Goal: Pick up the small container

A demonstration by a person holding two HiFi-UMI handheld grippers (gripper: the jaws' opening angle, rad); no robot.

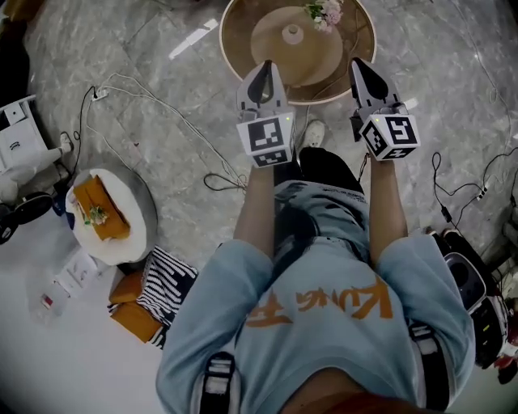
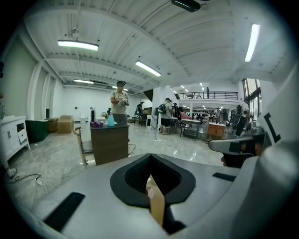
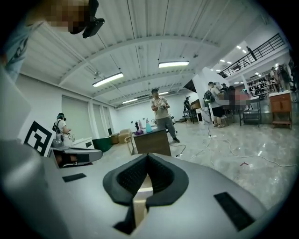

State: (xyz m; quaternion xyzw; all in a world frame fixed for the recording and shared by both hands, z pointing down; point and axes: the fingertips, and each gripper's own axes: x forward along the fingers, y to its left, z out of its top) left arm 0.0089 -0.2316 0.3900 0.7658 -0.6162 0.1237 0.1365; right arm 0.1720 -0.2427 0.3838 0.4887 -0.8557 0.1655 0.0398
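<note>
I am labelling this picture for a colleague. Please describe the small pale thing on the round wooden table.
Find the round wooden table at the top of the head view. A small pale object stands at its centre; unlike the pink flowers near the rim, it is plain.

In the head view the round desk (image 1: 350,65) at 12 o'clock is cut by the top edge, and so are the flowers (image 1: 324,11) on it. The left hand-held gripper (image 1: 265,66) and the right hand-held gripper (image 1: 357,65) cover parts of its near rim. At 9 o'clock a white object (image 1: 16,133) runs out of the left edge. In both gripper views the things on the far brown desk (image 2: 110,142) are too small to name.
</note>
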